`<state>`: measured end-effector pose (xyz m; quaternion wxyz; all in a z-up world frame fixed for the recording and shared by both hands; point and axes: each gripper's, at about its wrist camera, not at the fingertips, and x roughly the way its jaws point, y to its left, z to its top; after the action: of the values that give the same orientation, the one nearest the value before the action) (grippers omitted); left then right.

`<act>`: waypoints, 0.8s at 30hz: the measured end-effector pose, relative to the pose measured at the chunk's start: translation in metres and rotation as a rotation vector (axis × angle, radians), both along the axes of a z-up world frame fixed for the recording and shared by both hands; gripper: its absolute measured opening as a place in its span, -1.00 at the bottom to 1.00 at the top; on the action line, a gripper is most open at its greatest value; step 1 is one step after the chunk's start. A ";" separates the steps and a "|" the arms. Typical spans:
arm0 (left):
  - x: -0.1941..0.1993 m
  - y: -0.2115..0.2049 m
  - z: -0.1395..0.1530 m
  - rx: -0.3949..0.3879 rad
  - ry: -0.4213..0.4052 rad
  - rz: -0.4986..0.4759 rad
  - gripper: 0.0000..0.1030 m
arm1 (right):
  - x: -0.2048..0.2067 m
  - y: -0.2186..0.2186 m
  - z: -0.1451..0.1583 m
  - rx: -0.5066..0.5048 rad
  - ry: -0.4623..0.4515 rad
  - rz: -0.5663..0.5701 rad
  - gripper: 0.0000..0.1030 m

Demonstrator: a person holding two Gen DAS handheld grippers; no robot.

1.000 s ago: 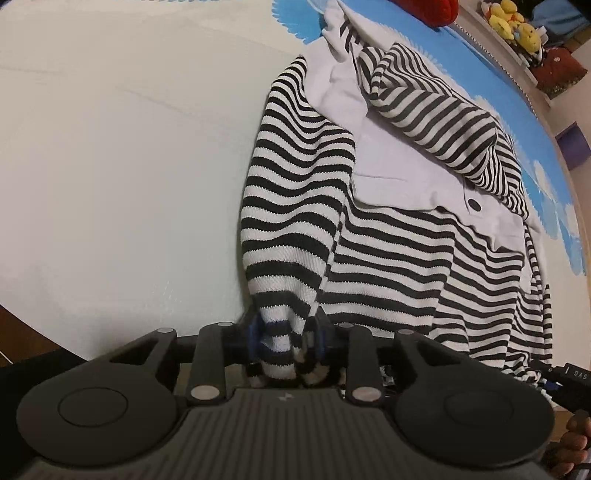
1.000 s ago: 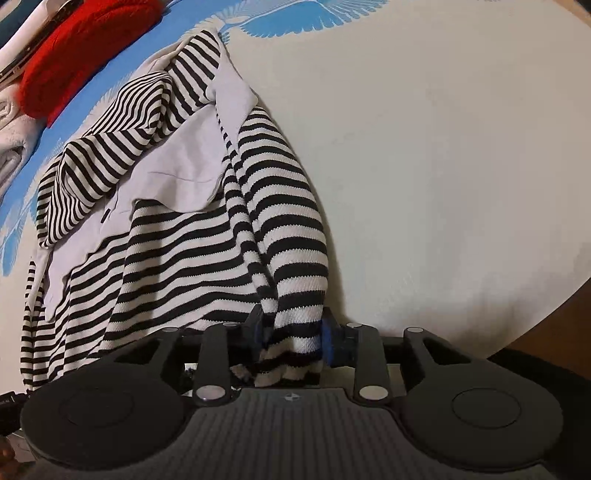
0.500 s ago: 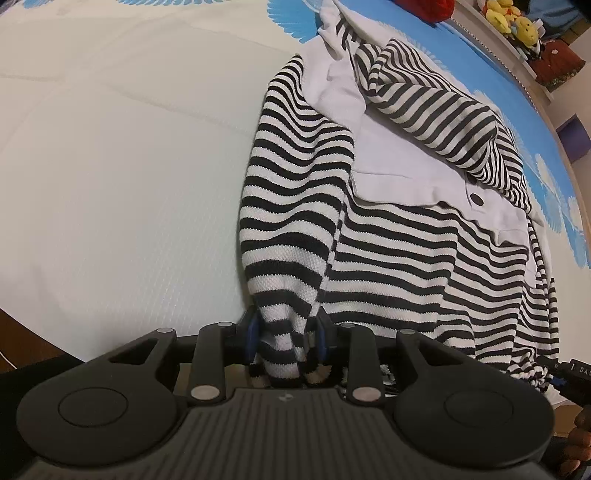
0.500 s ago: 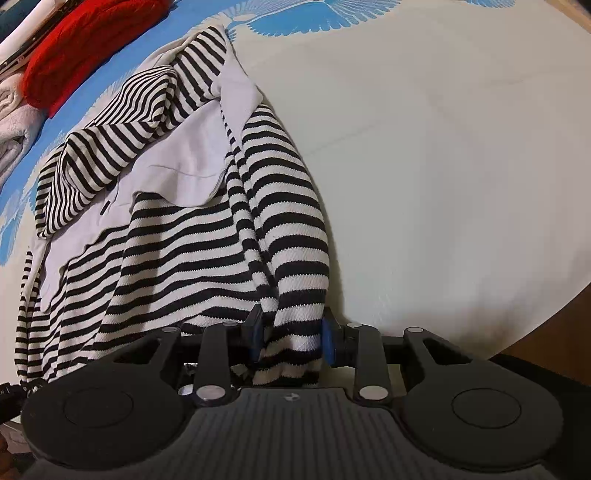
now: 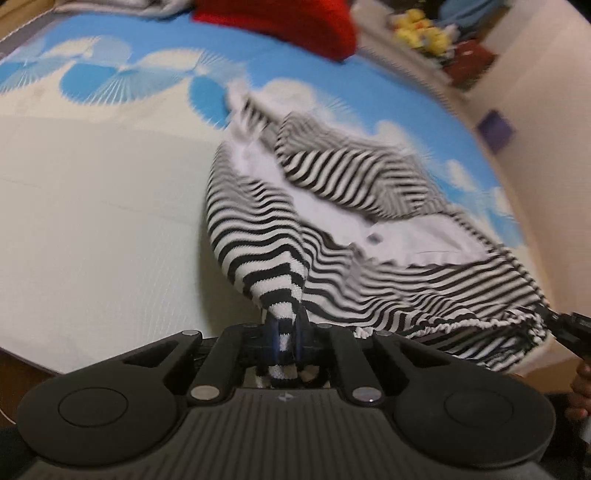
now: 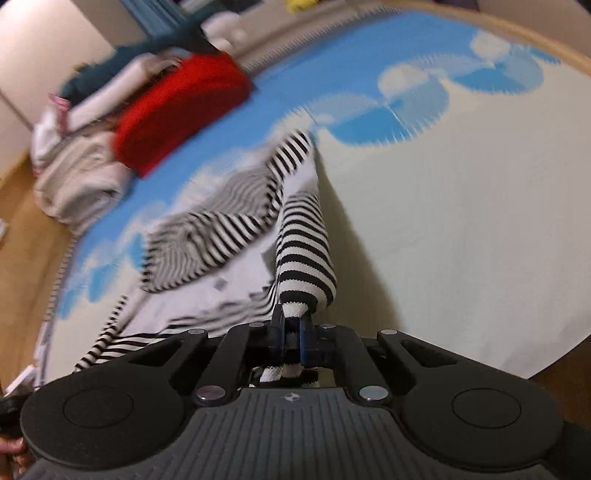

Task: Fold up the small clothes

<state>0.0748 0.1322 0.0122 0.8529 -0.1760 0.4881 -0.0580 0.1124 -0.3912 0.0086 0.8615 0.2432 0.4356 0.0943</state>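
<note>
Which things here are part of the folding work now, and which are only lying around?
Part of the job:
striped garment, pinched at its near corners
left gripper, closing on it
right gripper, closing on it
bed sheet beneath

Just lying about:
red garment
pale bundle of clothes
yellow soft toys

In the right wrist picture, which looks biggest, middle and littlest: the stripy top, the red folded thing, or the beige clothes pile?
1. Stripy top, biggest, though it is nearest the camera.
2. Red folded thing.
3. Beige clothes pile, littlest, only slightly, so unsure.
</note>
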 end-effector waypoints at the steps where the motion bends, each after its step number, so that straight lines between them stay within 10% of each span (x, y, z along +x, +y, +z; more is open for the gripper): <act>1: -0.012 0.003 0.014 -0.023 -0.018 -0.009 -0.85 | -0.011 -0.004 0.013 0.009 -0.031 0.011 -0.88; 10: -0.047 0.033 0.050 -0.202 -0.062 0.001 -0.85 | -0.075 -0.028 0.069 0.118 -0.134 0.061 -0.89; 20: 0.152 0.080 -0.065 -0.340 0.180 0.200 -0.74 | 0.125 0.005 -0.002 0.037 -0.002 0.085 -0.78; 24: 0.178 0.095 -0.067 -0.300 0.070 0.223 -0.07 | 0.176 0.016 -0.020 -0.185 -0.038 -0.037 -0.25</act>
<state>0.2531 0.2269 -0.0544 0.8007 -0.3562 0.4808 -0.0290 0.2885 -0.3750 -0.0116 0.8900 0.1687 0.4216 0.0422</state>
